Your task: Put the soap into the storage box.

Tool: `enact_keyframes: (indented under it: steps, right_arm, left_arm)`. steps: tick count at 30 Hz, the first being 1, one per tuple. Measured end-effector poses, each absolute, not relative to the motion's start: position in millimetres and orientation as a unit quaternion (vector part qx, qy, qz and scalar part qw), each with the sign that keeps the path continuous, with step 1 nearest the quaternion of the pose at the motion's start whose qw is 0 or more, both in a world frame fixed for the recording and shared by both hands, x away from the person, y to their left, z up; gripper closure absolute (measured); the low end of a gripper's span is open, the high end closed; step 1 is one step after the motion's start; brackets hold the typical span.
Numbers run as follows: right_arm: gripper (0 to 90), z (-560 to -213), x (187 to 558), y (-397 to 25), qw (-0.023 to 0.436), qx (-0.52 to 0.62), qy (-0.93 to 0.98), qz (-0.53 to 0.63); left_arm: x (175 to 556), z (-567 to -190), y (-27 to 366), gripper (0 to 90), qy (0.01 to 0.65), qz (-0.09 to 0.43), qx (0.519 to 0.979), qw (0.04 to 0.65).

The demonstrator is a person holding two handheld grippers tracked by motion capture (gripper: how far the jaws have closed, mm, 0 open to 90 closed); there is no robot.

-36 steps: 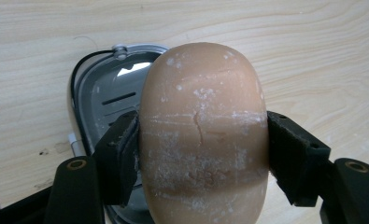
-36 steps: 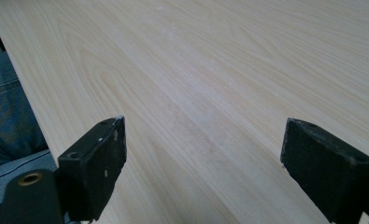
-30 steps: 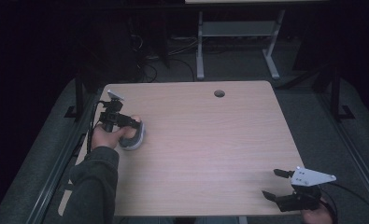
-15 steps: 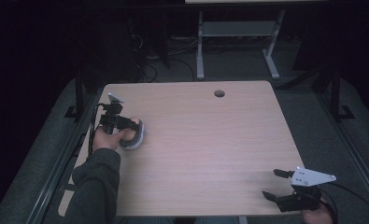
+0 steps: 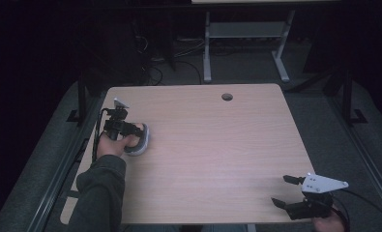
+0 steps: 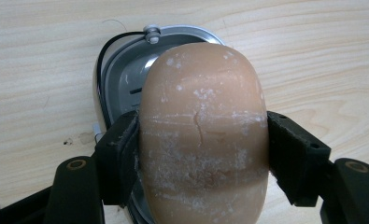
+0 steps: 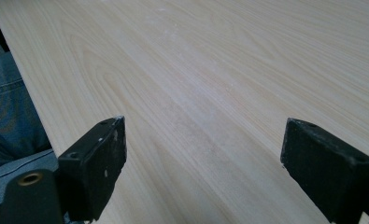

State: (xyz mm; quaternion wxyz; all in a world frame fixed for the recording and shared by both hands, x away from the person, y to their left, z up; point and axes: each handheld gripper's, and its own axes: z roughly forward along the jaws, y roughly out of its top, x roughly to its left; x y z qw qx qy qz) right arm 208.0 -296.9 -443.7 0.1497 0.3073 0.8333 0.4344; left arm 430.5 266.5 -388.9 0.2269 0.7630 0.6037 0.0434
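Altogether one soap bar (image 6: 203, 135), one soap dish (image 6: 126, 79), two hand-held grippers.

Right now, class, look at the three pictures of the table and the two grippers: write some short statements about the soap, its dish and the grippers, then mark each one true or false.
1. The left gripper is shut on the bar of soap. True.
2. The soap is bright blue. False: it is tan, with whitish marks on its surface.
3. A silver soap dish lies on the table under the soap. True.
4. The right gripper holds a sponge. False: its fingers are open, with bare wooden table between them.
5. Both grippers are at the same end of the table. False: the high view puts the left gripper at the left edge and the right gripper at the near right corner.
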Motion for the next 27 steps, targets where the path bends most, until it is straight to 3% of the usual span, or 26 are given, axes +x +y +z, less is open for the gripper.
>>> enact_keyframes:
  steps: [27]
  right_arm:
    - [13.8,-442.6,206.9,-297.7,0.151,0.308,0.832,0.437]
  left_arm:
    - [431.5,-392.3,260.6,32.1,0.602,0.067,0.773,0.186]
